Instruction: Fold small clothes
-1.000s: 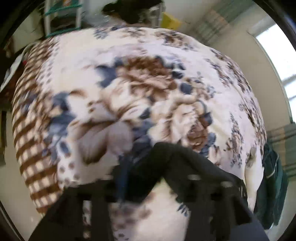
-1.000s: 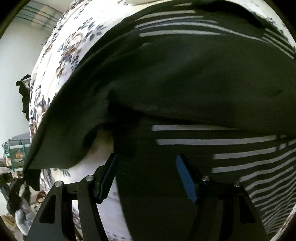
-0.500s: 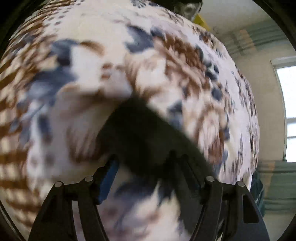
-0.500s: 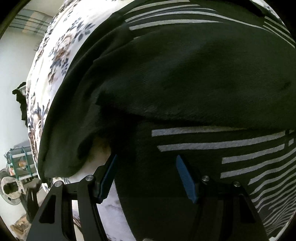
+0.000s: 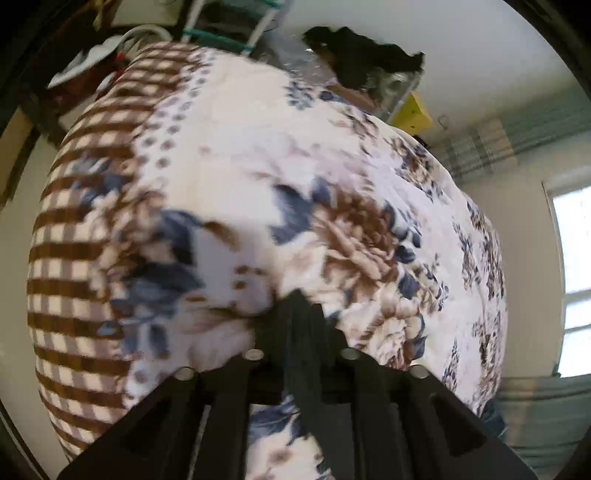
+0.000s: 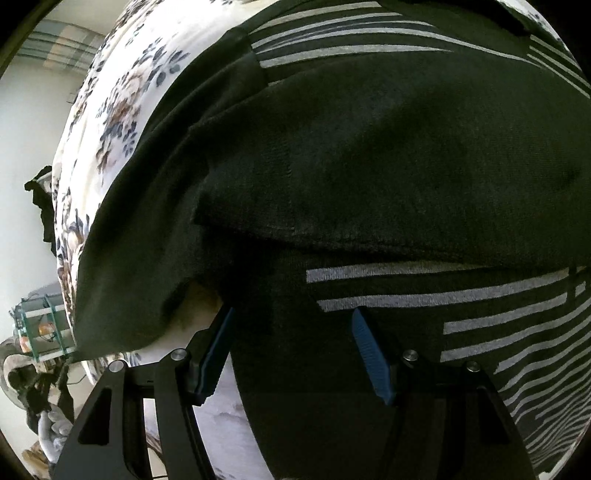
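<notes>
A black garment with grey-white stripes [image 6: 369, 166] lies spread on a floral blanket [image 6: 110, 110], one part folded over the rest. My right gripper [image 6: 291, 332] hovers open low over its near edge. Its blue pads [image 6: 369, 354] stand apart with cloth under and between them, not pressed. In the left wrist view my left gripper [image 5: 299, 317] is closing its jaws. A narrow fold of the black garment [image 5: 306, 387] is pinched between them, above the floral blanket [image 5: 258, 166]. The rest of the garment is hidden there.
The blanket's brown checked border [image 5: 74, 258] runs down the left. Beyond the bed stand a green-framed rack [image 5: 229, 33], a dark heap of clothes [image 5: 362, 59] and a yellow box [image 5: 413, 110]. A window [image 5: 572, 258] is at the right. Dark clothing [image 6: 40, 206] hangs off the far edge.
My left gripper swung across the blanket and rolled, and its jaws went from wide apart to narrow around the black fold. The right gripper stayed open in place over the garment.
</notes>
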The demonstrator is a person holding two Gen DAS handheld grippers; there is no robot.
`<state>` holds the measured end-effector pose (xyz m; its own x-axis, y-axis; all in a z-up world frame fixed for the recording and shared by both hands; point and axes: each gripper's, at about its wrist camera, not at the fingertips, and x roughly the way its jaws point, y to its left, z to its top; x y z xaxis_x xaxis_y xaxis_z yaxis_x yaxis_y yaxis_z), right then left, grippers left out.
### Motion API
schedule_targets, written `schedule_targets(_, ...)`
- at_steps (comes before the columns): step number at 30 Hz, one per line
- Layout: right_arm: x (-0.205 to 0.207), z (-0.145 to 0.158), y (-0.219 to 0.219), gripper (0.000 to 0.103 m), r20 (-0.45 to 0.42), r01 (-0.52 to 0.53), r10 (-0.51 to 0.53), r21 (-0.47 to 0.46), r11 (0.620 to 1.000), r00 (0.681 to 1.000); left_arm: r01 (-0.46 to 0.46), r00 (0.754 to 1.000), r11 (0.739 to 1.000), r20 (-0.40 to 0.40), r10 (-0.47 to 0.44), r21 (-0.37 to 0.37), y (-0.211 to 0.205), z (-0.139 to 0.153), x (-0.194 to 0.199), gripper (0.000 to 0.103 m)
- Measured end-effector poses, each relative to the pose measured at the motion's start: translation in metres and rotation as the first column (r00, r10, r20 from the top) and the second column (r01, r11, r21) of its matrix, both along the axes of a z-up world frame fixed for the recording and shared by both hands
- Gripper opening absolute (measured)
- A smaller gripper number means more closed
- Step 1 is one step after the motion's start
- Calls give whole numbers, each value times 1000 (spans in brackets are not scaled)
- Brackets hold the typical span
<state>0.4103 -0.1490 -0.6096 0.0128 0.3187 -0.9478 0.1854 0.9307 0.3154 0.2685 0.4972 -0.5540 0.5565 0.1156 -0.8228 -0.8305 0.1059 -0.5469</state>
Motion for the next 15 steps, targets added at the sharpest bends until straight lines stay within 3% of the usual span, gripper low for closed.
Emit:
schedule_targets(1,0,0,-1,67,-2,5,-5,1,1000,1000,12,1000,1000,5,-12,-5,-4,-5,-7,44)
schedule_targets(2,-1,0,-2,67,-4,10,-10,3,1000,1000,28,999,999,22,-28,-25,-9,-14,-12,68)
schedule_targets(6,-3,1,-9,67,0,33,-33,1,999,999,69,992,987,111,-53,-144,-34,-55,0,70)
schedule_targets(8,-3,4,-18,70,18,63,-62,-34,997,998,93,988,984,135,-72,-155,-41,-66,16,70)
schedule_targets(9,-3,5,-23,76,31,83,-81,-67,994,996,111,988,983,125,-93,-145,-43,-70,27,70)
schedule_targets(10,-4,8,-30,89,51,110,-105,-107,988,993,131,988,984,95,-120,-120,-44,-74,41,70)
schedule_targets(13,-5,16,-52,93,112,176,-152,-255,951,982,168,986,986,-22,-168,0,-47,-68,70,67)
schedule_targets(15,-4,18,-66,93,127,198,-166,-305,932,978,212,975,973,-83,-205,92,-50,-56,86,8)
